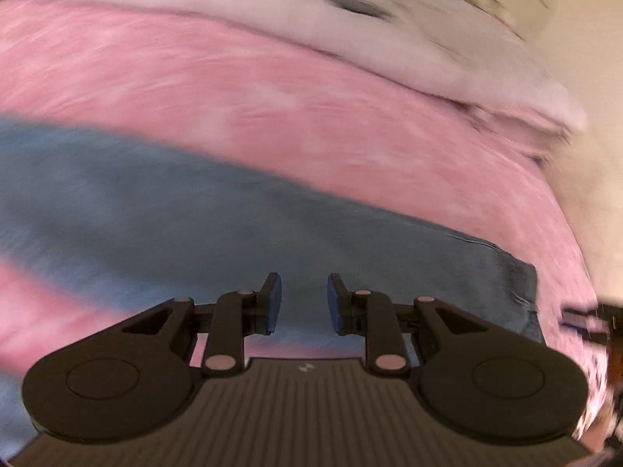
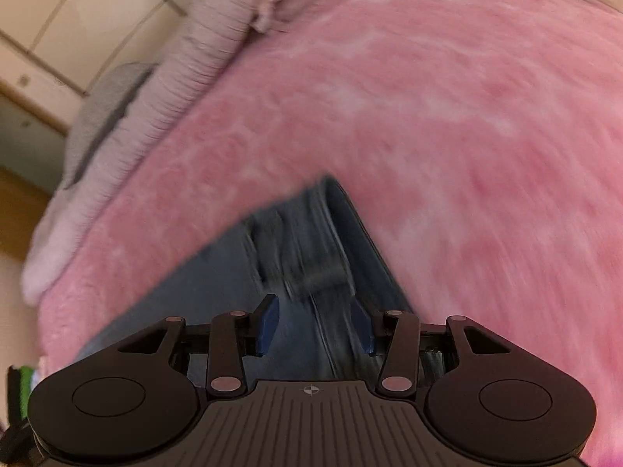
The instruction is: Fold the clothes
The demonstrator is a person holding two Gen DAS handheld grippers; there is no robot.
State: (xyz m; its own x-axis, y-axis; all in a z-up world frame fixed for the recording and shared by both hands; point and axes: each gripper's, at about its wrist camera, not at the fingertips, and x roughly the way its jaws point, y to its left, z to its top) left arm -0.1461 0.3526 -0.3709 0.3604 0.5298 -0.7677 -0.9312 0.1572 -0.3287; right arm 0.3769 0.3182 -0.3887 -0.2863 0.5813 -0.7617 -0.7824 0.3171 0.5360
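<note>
A pair of blue jeans (image 1: 202, 214) lies flat across a pink fuzzy blanket (image 1: 272, 105). My left gripper (image 1: 304, 301) is open and empty, just above the denim near its lower edge. In the right wrist view the jeans (image 2: 303, 249) show a corner with seams and a belt loop, blurred by motion. My right gripper (image 2: 315, 321) is open, its blue pads on either side of a denim seam, gripping nothing. The right gripper also shows at the far right edge of the left wrist view (image 1: 592, 323).
A pale lilac ribbed pillow or blanket (image 1: 389, 39) lies along the far edge of the pink blanket (image 2: 467, 97), also in the right wrist view (image 2: 163, 89). A grey cloth (image 2: 101, 116) lies beyond it. Beige tiled floor (image 2: 78, 19) surrounds the bed.
</note>
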